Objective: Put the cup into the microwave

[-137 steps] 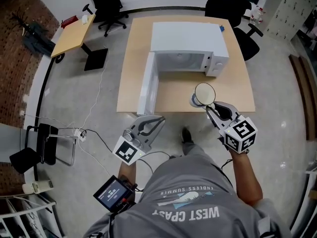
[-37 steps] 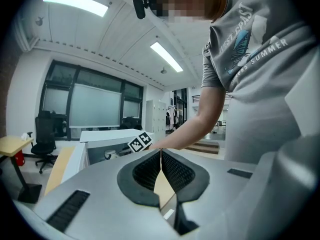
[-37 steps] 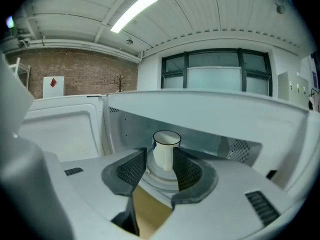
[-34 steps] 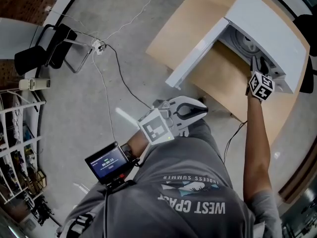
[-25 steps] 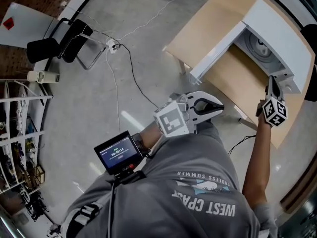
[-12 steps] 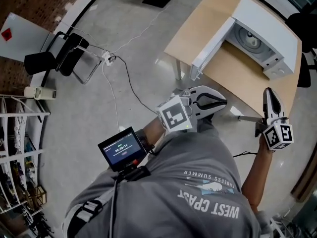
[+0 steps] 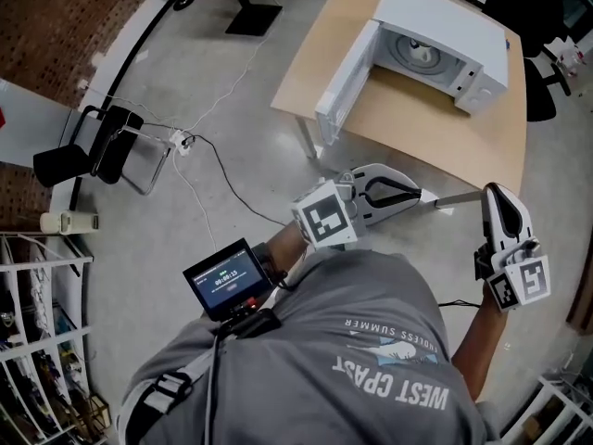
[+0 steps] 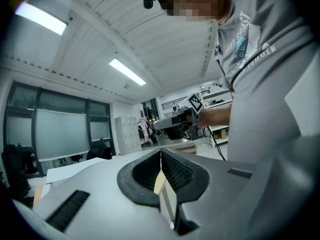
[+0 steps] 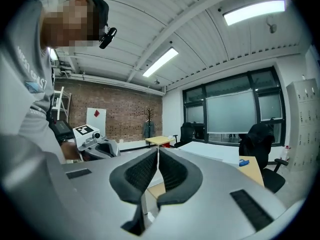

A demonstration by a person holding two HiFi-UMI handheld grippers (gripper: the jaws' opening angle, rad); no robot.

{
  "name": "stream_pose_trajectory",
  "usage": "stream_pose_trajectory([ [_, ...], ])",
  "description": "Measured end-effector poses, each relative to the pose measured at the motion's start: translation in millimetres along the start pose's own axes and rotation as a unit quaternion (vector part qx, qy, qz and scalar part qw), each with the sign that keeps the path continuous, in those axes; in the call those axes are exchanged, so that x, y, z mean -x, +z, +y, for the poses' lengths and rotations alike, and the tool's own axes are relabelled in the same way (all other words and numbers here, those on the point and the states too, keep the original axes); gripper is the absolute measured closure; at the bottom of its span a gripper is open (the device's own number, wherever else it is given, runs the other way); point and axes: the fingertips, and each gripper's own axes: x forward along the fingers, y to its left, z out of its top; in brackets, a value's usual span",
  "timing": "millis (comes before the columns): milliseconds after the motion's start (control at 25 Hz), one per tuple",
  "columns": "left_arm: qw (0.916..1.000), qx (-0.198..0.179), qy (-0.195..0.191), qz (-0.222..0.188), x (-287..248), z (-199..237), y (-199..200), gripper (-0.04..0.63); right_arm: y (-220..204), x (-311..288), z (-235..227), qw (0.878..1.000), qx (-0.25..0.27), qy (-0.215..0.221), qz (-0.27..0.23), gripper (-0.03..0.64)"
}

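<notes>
Microwave sits toward the bench far edge, door swung open, cup inside. The 2 units, left hand-held gripper and right hand-held gripper, are just off the near edge, jaws together, empty.

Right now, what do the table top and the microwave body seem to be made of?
The table top looks like light wood or wood-look laminate: pale tan, even colour, matte. The microwave body looks like white painted metal or plastic: smooth, uniform, slightly shiny. The view does not settle which.

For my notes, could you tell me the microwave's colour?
The microwave is white, clearest in head view.
</notes>
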Motion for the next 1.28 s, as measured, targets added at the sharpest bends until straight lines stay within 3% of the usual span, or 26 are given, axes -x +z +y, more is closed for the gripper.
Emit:
stream_pose_trajectory([
  [160, 0.9998, 0.003, -0.02, 0.003, -32.7, -30.9, 17.2, 0.572, 25.7, 43.2, 10.1, 1.0, 0.018, 0.006, -0.003, 0.595],
  [480, 0.998, 0.016, -0.055, 0.028, -121.9, -107.5, 24.0, 0.572, -10.0, 167.4, -3.4, 1.0, 0.019, 0.002, 0.006, 0.595],
  [760, 0.9966, 0.002, -0.071, 0.04, -177.0, -207.4, 49.3, 0.572, -39.7, 290.6, 4.4, 1.0, 0.015, -0.018, 0.015, 0.597],
  [1000, 0.9971, -0.003, -0.058, 0.049, -186.3, -225.4, 60.4, 0.572, -44.4, 311.7, 4.0, 1.0, 0.006, -0.003, 0.014, 0.597],
  [1280, 0.997, -0.001, -0.036, 0.068, -171.8, -220.9, 55.1, 0.572, -53.7, 295.4, 7.0, 1.0, 0.003, 0.018, 0.009, 0.597],
])
